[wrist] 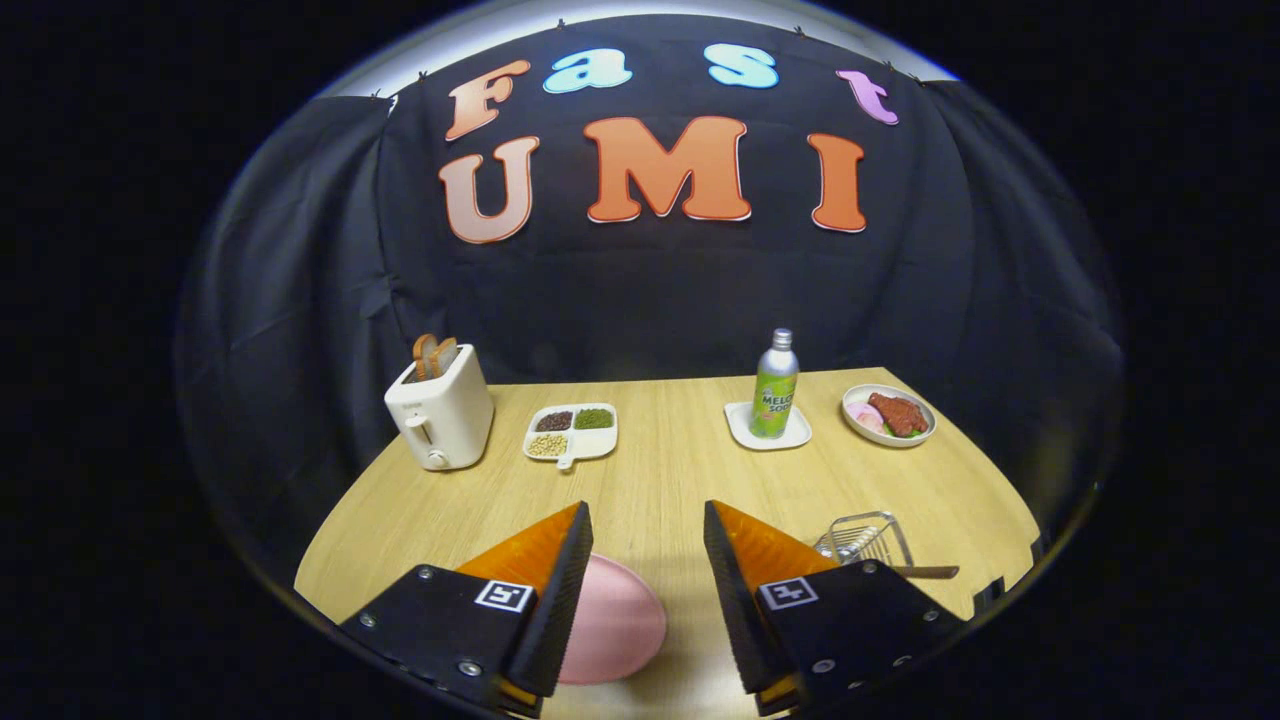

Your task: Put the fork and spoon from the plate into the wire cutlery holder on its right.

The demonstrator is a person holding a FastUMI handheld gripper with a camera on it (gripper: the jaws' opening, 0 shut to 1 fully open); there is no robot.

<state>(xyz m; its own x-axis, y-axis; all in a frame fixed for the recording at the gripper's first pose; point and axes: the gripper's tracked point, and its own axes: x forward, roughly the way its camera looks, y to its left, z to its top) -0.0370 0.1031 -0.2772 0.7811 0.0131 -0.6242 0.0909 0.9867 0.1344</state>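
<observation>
Gripper (645, 560) open, empty, lower centre | pink plate (615, 620) between fingers, looks bare | wire holder (868, 538) lower right, handle protruding: cutlery apparently stowed.

Bare pink plate (612, 620) sits left of the wire cutlery holder (866, 538) (handle (925, 572) protruding).

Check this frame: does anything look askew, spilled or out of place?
Nothing spilled or damaged. One oddity: a utensil lies level, poking out sideways past the wire cutlery holder. Gripper fingers open, empty, above the pink plate.
</observation>
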